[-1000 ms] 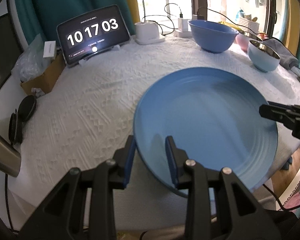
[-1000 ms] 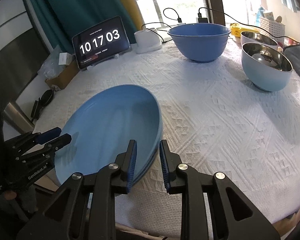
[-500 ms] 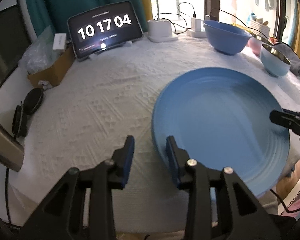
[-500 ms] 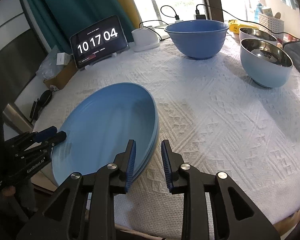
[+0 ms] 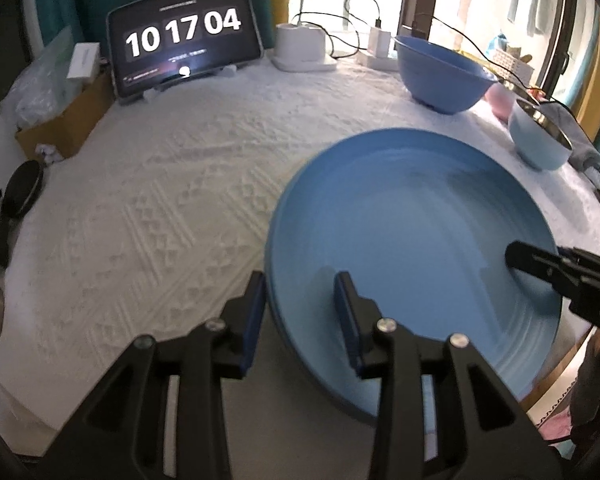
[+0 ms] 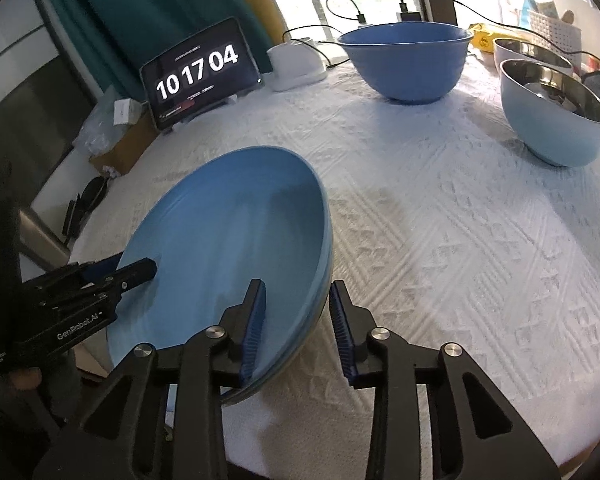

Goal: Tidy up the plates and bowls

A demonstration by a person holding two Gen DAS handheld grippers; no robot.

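Note:
A large blue plate [image 5: 412, 240] [image 6: 228, 232] lies on the white tablecloth [image 5: 160, 208], with a second rim showing just under it. Its near side hangs over the table edge. My left gripper [image 5: 300, 312] straddles the plate's left rim, one pad outside and one over the inside, with gaps on both sides. My right gripper [image 6: 298, 320] straddles the opposite rim the same way, pads off the plate. Each gripper shows in the other's view: the left gripper [image 6: 136, 268] and the right gripper [image 5: 516, 258]. A big blue bowl [image 6: 404, 64] and a light blue steel-lined bowl [image 6: 552, 120] stand further back.
A tablet clock [image 5: 184, 36] and a white charger [image 5: 304, 48] with cables line the far edge. A cardboard box [image 5: 60, 128] and headphones [image 5: 20, 196] sit at the left. A third bowl [image 6: 532, 52] stands behind the light blue one.
Both pairs of jaws have widened off the plate's rim, the right one more. The plate has settled lower and flatter on the cloth. The left gripper has shifted slightly.

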